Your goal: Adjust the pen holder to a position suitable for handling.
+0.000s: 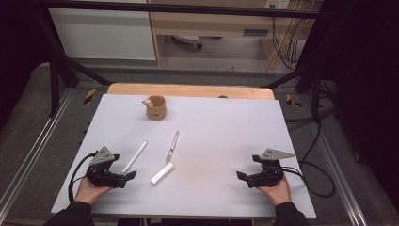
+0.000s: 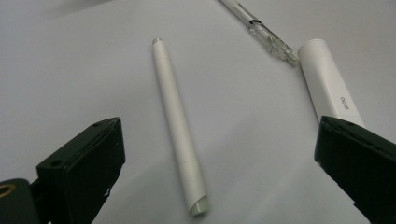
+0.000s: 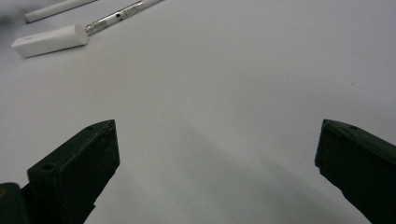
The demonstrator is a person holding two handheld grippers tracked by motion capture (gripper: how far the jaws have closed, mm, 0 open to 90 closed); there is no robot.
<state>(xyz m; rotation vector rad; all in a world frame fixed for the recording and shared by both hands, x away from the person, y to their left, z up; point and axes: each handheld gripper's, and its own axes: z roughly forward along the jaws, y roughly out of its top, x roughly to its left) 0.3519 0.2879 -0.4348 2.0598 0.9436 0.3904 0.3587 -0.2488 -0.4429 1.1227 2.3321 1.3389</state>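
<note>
Both tongs, left (image 2: 205,154) and right (image 3: 217,158), gape wide, empty. Closing off-centre may roll the pen (image 2: 177,123) along the worktop (image 1: 221,136) into the cap (image 2: 327,79).

White-topped table (image 1: 226,141) stands central on grey carpet (image 1: 28,127); wooden edge (image 1: 188,89) at 12 o'clock; light wood cabinet (image 1: 211,21) beyond; black cables (image 1: 320,136) trail at 3 o'clock.

A lab: black frame (image 1: 61,56) around the table (image 1: 291,155), loose cables (image 1: 287,42) (floor rails too).
</note>
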